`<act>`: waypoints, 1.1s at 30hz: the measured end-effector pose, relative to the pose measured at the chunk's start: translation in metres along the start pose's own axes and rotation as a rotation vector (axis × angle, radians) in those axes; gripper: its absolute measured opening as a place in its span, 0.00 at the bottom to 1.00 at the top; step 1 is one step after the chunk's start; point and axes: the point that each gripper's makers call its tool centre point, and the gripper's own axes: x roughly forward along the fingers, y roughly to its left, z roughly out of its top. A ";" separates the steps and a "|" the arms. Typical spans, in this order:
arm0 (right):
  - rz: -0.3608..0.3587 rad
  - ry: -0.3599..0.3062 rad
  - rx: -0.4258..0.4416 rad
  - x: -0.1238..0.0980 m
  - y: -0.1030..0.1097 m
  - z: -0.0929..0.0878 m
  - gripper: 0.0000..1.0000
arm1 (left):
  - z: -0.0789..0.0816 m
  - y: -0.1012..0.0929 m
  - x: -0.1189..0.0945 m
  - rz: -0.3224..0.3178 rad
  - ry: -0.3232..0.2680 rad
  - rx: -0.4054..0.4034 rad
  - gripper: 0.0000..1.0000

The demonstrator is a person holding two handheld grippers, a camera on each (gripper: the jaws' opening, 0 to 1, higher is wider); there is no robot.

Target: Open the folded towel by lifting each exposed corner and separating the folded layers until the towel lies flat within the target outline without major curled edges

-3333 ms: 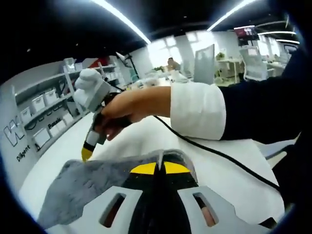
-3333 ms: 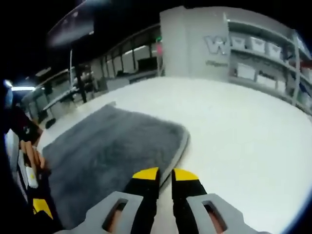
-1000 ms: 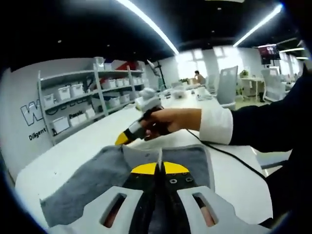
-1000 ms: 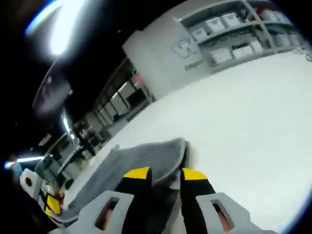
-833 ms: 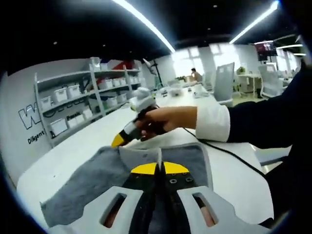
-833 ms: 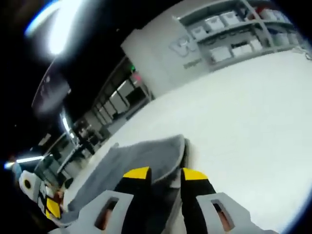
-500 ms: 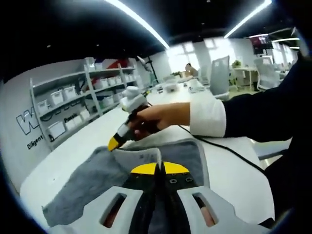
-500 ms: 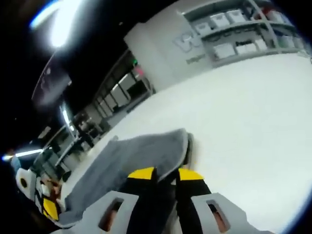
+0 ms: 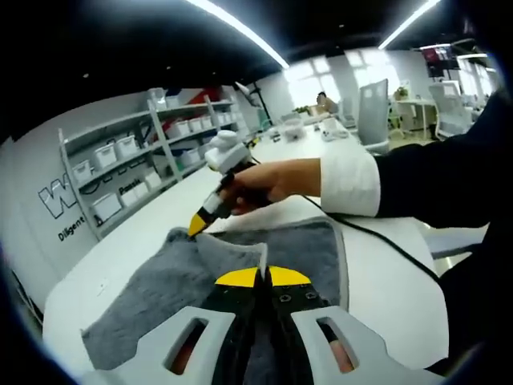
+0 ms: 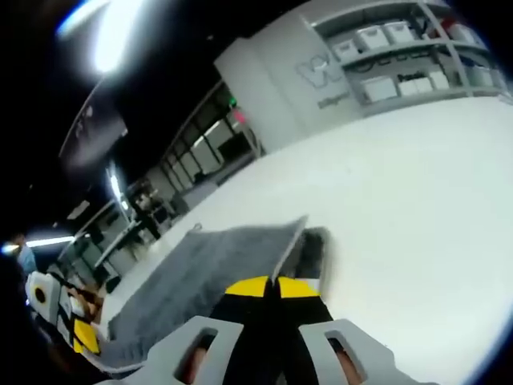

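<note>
— Fingers first: how do they stand on each side?

— On the left gripper [image 9: 262, 277] the yellow tips are pressed together with a thin upright edge of the towel [image 9: 200, 273] pinched between them. The right gripper [image 10: 272, 286] has its tips closed too, meeting on the near corner of the towel [image 10: 216, 261], whose top layer rises from the tips as a raised flap.

— And the towel itself?

— Grey and fluffy, lying on the white table [image 9: 385, 289]. In the left gripper view it spreads to both sides of the closed tips, with a lighter, smoother fold standing up just beyond them. A paler hem runs along its right edge. In the right gripper view a lower layer shows just past the lifted flap, resting on the table [image 10: 417, 208].

— Does the other tool show beyond the towel?

— Yes, in the left gripper view a hand [image 9: 268, 180] with a white cuff and dark sleeve holds the right gripper [image 9: 198, 227], its yellow tip touching the towel's far edge. A black cable [image 9: 377, 241] trails from the hand across the table, just right of the towel.

— Further out?

— Shelves [image 9: 120, 172] with white bins stand well behind the towel.
</note>
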 end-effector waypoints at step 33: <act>0.077 0.016 -0.100 0.018 0.058 0.045 0.00 | -0.008 0.039 -0.056 0.179 -0.042 -0.010 0.02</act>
